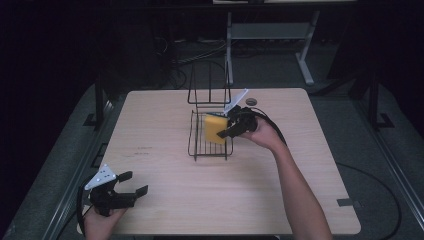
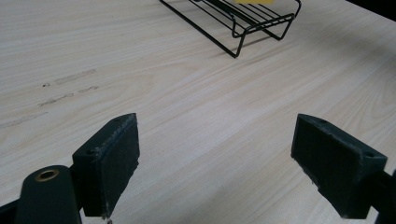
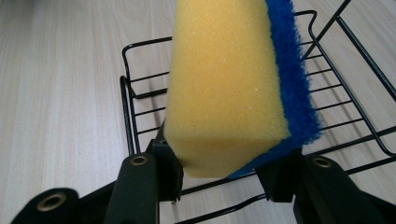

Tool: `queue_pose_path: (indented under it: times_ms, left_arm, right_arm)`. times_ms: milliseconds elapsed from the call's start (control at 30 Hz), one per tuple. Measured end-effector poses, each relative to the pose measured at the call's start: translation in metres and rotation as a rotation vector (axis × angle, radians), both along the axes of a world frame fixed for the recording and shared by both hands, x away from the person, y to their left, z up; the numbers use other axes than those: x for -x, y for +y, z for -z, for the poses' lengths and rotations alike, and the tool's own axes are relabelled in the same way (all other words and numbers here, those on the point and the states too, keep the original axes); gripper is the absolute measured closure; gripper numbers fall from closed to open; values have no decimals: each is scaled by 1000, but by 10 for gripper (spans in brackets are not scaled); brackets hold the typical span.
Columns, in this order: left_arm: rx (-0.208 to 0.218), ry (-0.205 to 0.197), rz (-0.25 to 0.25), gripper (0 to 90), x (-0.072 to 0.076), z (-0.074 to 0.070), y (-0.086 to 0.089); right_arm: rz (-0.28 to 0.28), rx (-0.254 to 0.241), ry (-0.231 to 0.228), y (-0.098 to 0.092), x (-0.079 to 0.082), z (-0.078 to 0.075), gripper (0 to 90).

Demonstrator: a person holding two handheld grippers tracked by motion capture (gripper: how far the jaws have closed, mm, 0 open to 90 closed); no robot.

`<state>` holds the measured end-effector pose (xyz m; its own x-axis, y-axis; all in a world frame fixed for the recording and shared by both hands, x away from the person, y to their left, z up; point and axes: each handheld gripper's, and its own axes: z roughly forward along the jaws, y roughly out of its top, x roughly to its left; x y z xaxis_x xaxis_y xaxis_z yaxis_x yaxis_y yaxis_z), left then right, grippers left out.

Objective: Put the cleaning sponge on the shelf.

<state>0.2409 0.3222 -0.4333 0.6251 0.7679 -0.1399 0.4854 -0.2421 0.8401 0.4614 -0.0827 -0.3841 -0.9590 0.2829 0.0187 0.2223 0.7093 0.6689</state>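
Observation:
A yellow sponge [image 1: 215, 128] with a blue scouring side [image 3: 290, 74] is clamped between the jaws of my right gripper [image 1: 226, 131], which is shut on it. It hangs just above the black wire rack [image 1: 198, 145] at the table's middle. In the right gripper view the sponge [image 3: 224, 88] stands on end over the rack's wires [image 3: 140, 98]. My left gripper [image 1: 134, 184] rests near the table's front left corner, open, with bare wood between its pads [image 2: 112, 158]. The rack's near corner [image 2: 240, 35] lies far ahead of it.
The wooden table [image 1: 165, 200] has a round cable hole [image 1: 250, 101] behind the rack. The rack's tall wire back [image 1: 209, 85] rises at its far end. A dark floor, cables and a desk frame [image 1: 305, 55] lie beyond the table.

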Motion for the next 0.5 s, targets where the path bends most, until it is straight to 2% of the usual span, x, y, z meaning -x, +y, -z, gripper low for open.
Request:
queue_pose_path:
  times_ms: [200,500]
  left_arm:
    - [-1,0,1,147,0,0,-1]
    - [1,0,0,147,0,0,0]
  right_arm:
    - [1,14,14,0,-3,5,549]
    - [-2,5,22,4,-4,8,553]
